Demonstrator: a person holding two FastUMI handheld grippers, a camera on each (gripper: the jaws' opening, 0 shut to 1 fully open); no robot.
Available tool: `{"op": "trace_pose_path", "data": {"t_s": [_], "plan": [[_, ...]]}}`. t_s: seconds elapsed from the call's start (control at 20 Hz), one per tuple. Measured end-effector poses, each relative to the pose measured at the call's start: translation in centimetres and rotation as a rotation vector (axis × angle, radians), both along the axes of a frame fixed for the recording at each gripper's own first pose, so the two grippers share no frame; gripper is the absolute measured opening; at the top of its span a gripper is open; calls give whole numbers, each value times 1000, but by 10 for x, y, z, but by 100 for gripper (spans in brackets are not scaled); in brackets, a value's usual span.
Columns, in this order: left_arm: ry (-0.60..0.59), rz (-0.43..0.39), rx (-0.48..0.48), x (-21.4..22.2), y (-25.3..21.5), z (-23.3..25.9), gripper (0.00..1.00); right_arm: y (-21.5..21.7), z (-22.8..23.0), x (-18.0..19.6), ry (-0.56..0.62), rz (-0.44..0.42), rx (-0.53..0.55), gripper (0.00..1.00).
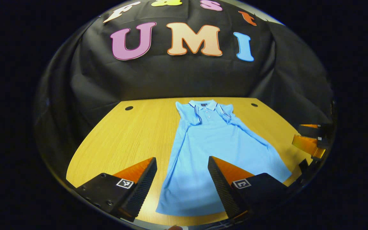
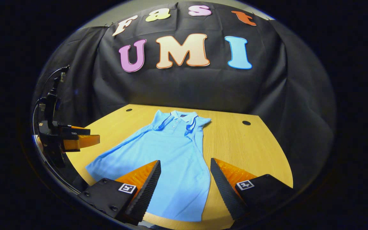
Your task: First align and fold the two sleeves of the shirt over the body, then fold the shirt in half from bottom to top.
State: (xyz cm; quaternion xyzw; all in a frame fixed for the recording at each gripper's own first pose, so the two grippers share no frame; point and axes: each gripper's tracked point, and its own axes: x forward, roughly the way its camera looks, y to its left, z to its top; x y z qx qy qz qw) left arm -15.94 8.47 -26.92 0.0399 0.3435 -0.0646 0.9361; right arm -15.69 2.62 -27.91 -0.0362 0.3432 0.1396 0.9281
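Note:
A light blue polo shirt (image 1: 216, 147) lies flat on the wooden table (image 1: 133, 134), collar at the far end, both sleeves folded in over the body. My left gripper (image 1: 181, 161) hovers open above the shirt's lower left part, nothing between its fingers. In the right gripper view the same shirt (image 2: 168, 153) spreads from the collar toward me. My right gripper (image 2: 185, 163) is open over the shirt's lower right edge and holds nothing. The right gripper (image 1: 310, 140) appears at the right edge of the left gripper view; the left gripper (image 2: 75, 139) appears at the left edge of the right gripper view.
The table (image 2: 251, 147) has two dark round holes near its far corners (image 1: 129, 108) (image 1: 254, 104). Black cloth wall rises right behind the far edge. Bare wood runs along both sides of the shirt.

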Motion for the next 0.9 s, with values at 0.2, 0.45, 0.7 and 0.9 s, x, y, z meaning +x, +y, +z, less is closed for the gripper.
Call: {"op": "trace_pose_path", "data": {"t_s": [0.2, 0.45, 0.7, 0.9], "plan": [[87, -12, 9, -40, 3, -34, 96, -10, -33, -37, 99, 4, -21, 98], [173, -5, 60, -73, 18, -73, 96, -19, -71, -79, 212, 23, -56, 98], [231, 28, 67, -90, 25, -94, 96, -24, -104, -100, 303, 1, -79, 98], [226, 18, 68, -90, 22, -94, 95, -23, -111, -102, 321, 9, -99, 99]]}}
